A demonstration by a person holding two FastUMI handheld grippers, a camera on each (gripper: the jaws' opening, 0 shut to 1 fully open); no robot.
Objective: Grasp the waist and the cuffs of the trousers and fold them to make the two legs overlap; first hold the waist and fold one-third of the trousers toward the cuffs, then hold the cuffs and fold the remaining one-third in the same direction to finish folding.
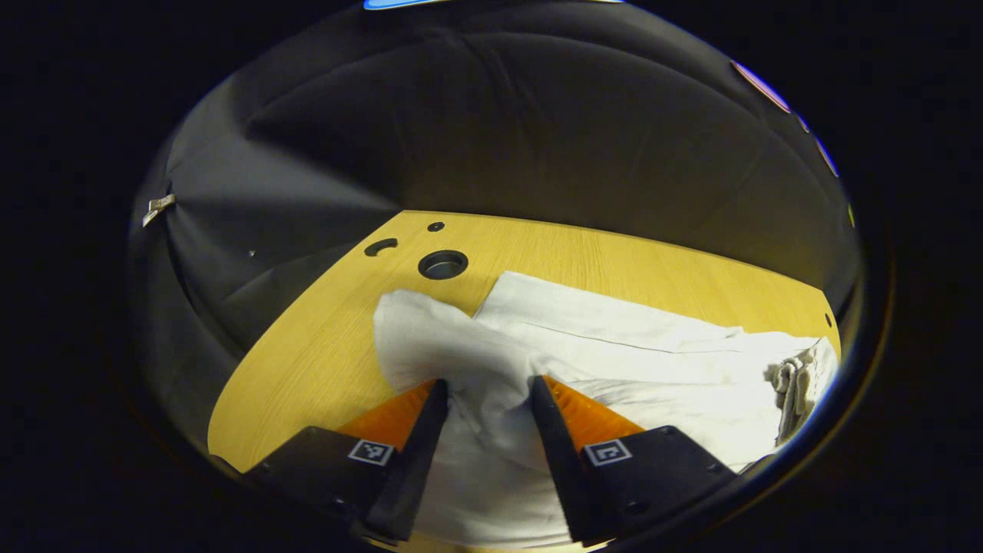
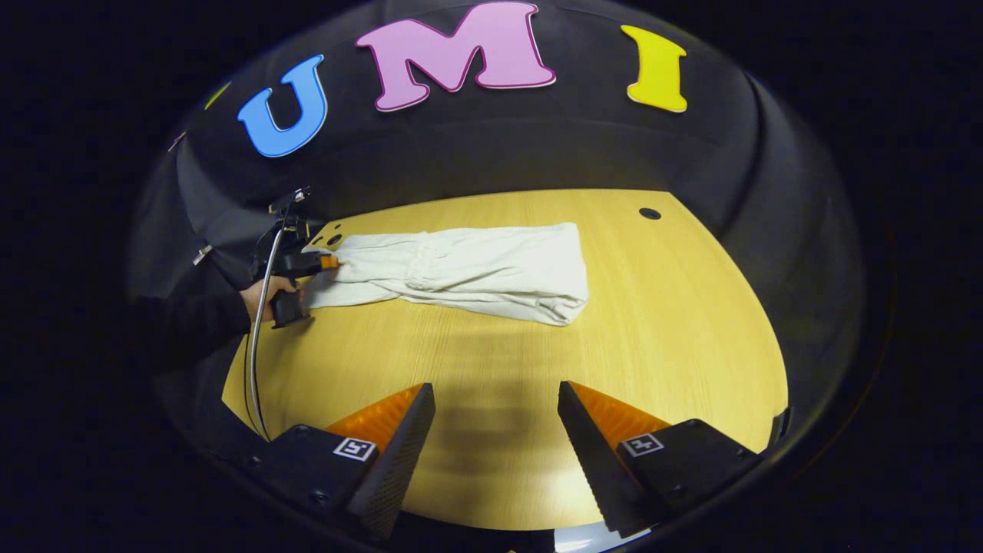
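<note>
While trousers (image 2: 461, 270) lie legs-overlapped on the desk (image 2: 537, 399) | left gripper (image 1: 484, 395) jaws straddle one end, parted | right gripper (image 2: 495, 399) jaws open, empty | thirds unfolded.

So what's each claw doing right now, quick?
Left claw: fingers spread around a bunch of the white trousers; cannot tell if it is pinching them.
Right claw: open, holding nothing, over the bare wooden table.
</note>
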